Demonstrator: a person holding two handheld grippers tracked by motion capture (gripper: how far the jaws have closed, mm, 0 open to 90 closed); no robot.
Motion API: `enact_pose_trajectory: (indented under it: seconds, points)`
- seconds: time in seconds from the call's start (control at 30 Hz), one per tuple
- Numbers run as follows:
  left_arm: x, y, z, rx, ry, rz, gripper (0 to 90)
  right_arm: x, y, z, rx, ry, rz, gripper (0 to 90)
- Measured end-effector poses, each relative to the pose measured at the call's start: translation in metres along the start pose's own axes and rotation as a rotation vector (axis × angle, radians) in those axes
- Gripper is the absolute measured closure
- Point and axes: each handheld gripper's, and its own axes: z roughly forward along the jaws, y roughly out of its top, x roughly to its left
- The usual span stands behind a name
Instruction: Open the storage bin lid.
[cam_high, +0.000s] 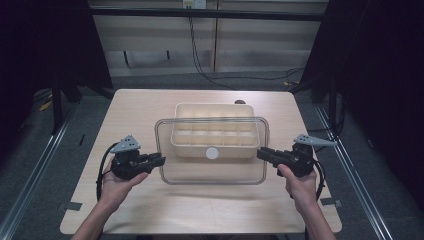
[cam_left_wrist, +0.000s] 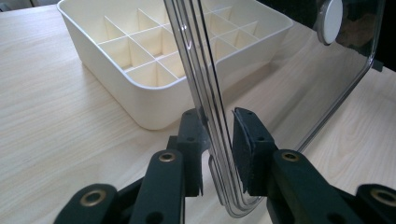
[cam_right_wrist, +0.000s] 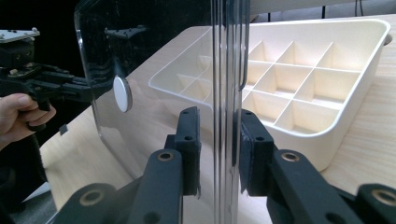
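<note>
A clear plastic lid (cam_high: 210, 177) with a white round knob (cam_high: 212, 153) hangs level just above and in front of a cream box (cam_high: 186, 148) divided into several compartments. My left gripper (cam_high: 159, 159) is shut on the lid's left edge, and my right gripper (cam_high: 260, 153) is shut on its right edge. In the left gripper view the jaws (cam_left_wrist: 217, 116) pinch the lid's rim (cam_left_wrist: 205, 84), with the box (cam_left_wrist: 116, 88) and the knob (cam_left_wrist: 329, 21) beyond. In the right gripper view the jaws (cam_right_wrist: 219, 114) clamp the rim (cam_right_wrist: 229, 70) beside the box (cam_right_wrist: 299, 144), with the knob (cam_right_wrist: 122, 93) to the left.
The light wooden table (cam_high: 150, 210) has bare room in front of and beside the box. A small dark object (cam_high: 240, 102) lies behind the box. Dark floor and metal rails (cam_high: 45, 155) flank the table. The other hand (cam_right_wrist: 18, 114) appears across the lid.
</note>
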Motion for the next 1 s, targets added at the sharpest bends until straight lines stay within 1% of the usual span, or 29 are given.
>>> enact_pose_trajectory:
  seconds: [0.07,0.1,0.3,0.4,0.5,0.67,0.8,0.87,0.93,1.0]
  points:
    - [0.001,-0.002,-0.001,-0.001,-0.004,-0.008,73.9,0.001,-0.002,0.0,0.004,0.004,0.0,73.0]
    - [0.001,-0.002,-0.001,0.001,-0.002,-0.003,73.9,0.001,-0.002,0.0,0.004,0.004,0.0,73.0]
    - [0.001,-0.008,-0.003,0.006,-0.011,-0.015,74.0,0.003,-0.011,0.001,0.024,0.004,0.008,72.9]
    - [0.0,-0.009,-0.005,0.01,-0.013,-0.014,74.2,0.004,-0.015,0.001,0.033,0.006,0.014,72.7]
    - [-0.001,-0.011,-0.007,0.012,-0.02,-0.014,74.4,0.006,-0.017,0.001,0.04,0.008,0.023,72.6]
    - [-0.005,-0.018,-0.01,0.022,-0.02,-0.013,74.6,0.009,-0.021,-0.001,0.049,0.004,0.022,72.3]
    - [-0.008,-0.023,-0.011,0.041,-0.026,-0.011,74.6,0.012,-0.027,-0.002,0.068,0.005,0.027,72.1]
    - [-0.009,-0.027,-0.013,0.044,-0.024,-0.018,74.6,0.014,-0.029,-0.002,0.081,0.006,0.024,72.2]
    - [-0.012,-0.03,-0.016,0.049,-0.016,-0.011,74.5,0.016,-0.032,-0.002,0.086,0.009,0.025,72.1]
    - [-0.014,-0.032,-0.017,0.051,-0.022,-0.01,74.5,0.017,-0.034,-0.002,0.088,0.008,0.025,71.8]
